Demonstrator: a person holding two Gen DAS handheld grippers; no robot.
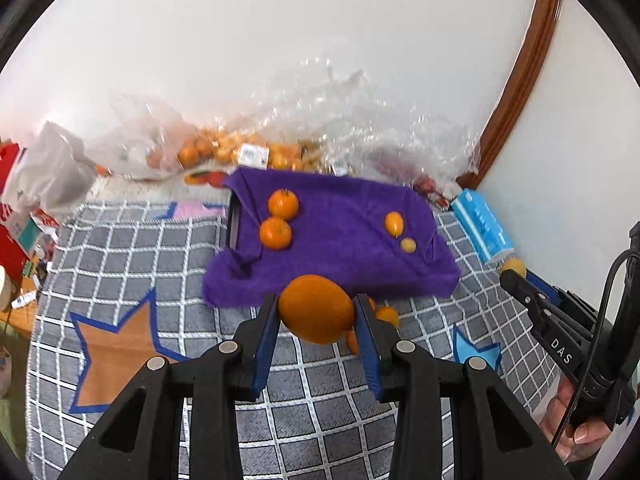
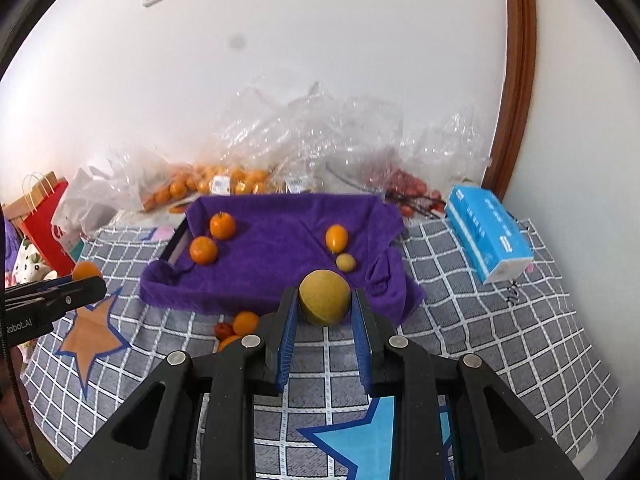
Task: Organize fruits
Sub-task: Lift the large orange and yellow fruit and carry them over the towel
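Note:
My left gripper [image 1: 317,308] is shut on an orange [image 1: 316,309], held above the checked cloth just before the purple towel-lined tray [image 1: 340,264]. My right gripper [image 2: 325,300] is shut on a yellow-green round fruit [image 2: 324,297], also near the tray's [image 2: 280,276] front edge. On the towel lie two oranges [image 1: 278,220] at the left and two small yellow-orange fruits [image 1: 394,222] at the right. The same pairs show in the right wrist view, oranges [image 2: 212,238] and small fruits [image 2: 337,238]. A few loose orange fruits [image 2: 238,328] lie on the cloth before the tray.
Clear plastic bags of oranges [image 2: 212,184] and red fruit [image 2: 408,186] lie against the wall behind the tray. A blue tissue pack [image 2: 488,232] lies at the right. Red paper bags [image 2: 44,216] stand at the left. A brown door frame [image 2: 516,80] rises at the right.

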